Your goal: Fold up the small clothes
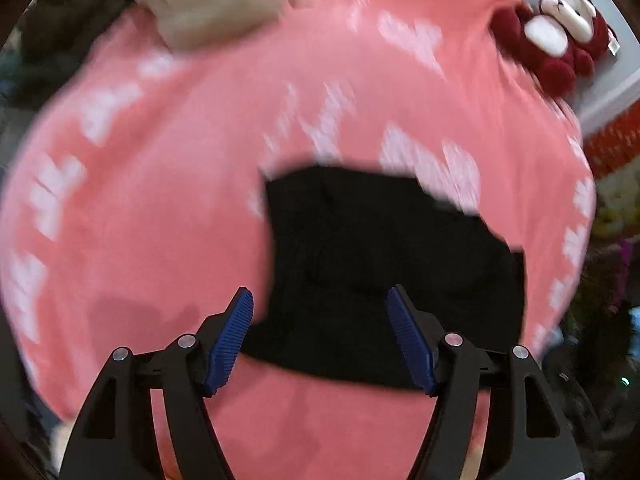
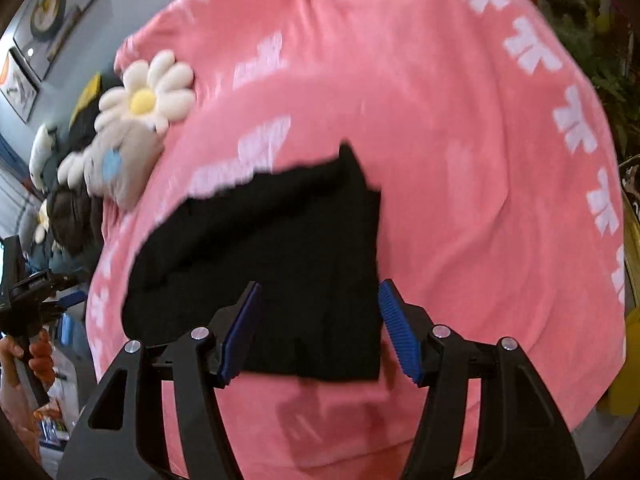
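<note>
- Black garment (image 1: 380, 264) lying flat on pink blanket (image 1: 180, 200), folded into a rough rectangle; edges blurred in both views.
- Left gripper (image 1: 320, 336) above the near edge of the garment, jaws apart; blue pads (image 1: 234, 332) clear of the cloth, nothing pinched between them.
- Left pad over bare blanket just left of the garment; right pad over the black cloth.
- Right gripper (image 2: 320, 330) above the near right part of the garment (image 2: 272, 272), jaws apart, nothing clamped.
- Right gripper's left pad (image 2: 242, 332) over the black cloth; right pad just past the garment's right edge, over pink blanket (image 2: 460, 160).
- Blanket printed with white marks, covering most of both views; faint gripper shadows on the pink near the bottom of both views.
- Far left on the blanket: grey plush toy (image 2: 128, 160) with a white-and-yellow daisy (image 2: 146, 94), touching the blanket edge, well apart from the garment.
- Far right, left wrist view: red and cream plush monkey (image 1: 560, 36) at the blanket's far corner.
- Right wrist view, far left edge: person's hand (image 2: 36, 356) on a black handle.
- Framed pictures (image 2: 44, 12) on the wall, upper left of right wrist view.
</note>
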{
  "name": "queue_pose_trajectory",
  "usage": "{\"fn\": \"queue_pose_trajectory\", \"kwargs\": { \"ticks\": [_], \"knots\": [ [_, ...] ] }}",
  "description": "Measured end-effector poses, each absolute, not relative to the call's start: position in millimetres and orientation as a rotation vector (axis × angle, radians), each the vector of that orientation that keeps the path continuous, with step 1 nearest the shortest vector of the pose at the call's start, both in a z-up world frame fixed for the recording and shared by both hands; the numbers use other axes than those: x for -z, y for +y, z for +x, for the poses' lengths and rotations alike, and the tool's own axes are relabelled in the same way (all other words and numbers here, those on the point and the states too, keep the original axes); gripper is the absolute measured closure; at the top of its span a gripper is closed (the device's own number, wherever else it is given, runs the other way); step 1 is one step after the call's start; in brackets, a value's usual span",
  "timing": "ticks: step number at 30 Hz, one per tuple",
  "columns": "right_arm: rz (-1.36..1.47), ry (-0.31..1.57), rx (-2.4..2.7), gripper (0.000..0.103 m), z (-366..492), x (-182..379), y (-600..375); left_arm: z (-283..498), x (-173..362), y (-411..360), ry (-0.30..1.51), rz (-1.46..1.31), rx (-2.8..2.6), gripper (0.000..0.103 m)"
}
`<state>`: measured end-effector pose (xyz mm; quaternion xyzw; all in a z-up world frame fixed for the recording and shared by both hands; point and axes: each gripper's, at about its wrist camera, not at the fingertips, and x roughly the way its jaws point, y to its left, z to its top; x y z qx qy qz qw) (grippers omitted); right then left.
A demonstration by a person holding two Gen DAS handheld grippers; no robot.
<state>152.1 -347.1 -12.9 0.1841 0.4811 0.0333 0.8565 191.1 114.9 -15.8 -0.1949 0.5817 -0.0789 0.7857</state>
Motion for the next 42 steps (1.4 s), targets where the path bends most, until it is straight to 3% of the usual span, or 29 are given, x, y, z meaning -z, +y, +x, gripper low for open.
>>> {"fn": "queue_pose_trajectory", "kwargs": {
  "ticks": [10,16,18,19,20,25,29,33,37,42],
  "knots": [
    [0.351,1.005,-0.049,0.044,209,23,-343,226,80,119,1.368,-0.759,0.062,0.036],
    [0.371,1.0,-0.038,0.044,238,27,-348,238,86,115,1.372,-0.943,0.128,0.04],
    [0.36,1.015,-0.035,0.044,247,33,-347,244,88,114,1.35,-0.972,0.148,0.076],
    [0.361,1.022,-0.03,0.044,250,36,-348,247,91,113,1.348,-0.994,0.17,0.101],
    [0.365,1.026,-0.026,0.044,253,37,-348,250,91,114,1.344,-1.018,0.18,0.101],
    [0.366,0.977,-0.031,0.044,257,27,-350,274,19,125,1.067,-0.965,0.253,0.102],
    [0.345,1.021,-0.026,0.044,275,45,-351,323,4,114,1.059,-0.868,0.272,0.099],
    [0.382,1.062,-0.004,0.044,280,61,-355,345,51,104,1.311,-0.741,0.124,0.086],
    [0.392,1.042,-0.008,0.044,251,52,-358,299,53,127,1.258,-0.711,0.076,0.046],
    [0.453,1.093,-0.01,0.044,187,61,-366,226,68,158,1.276,-0.706,0.111,0.042]
  ]
}}
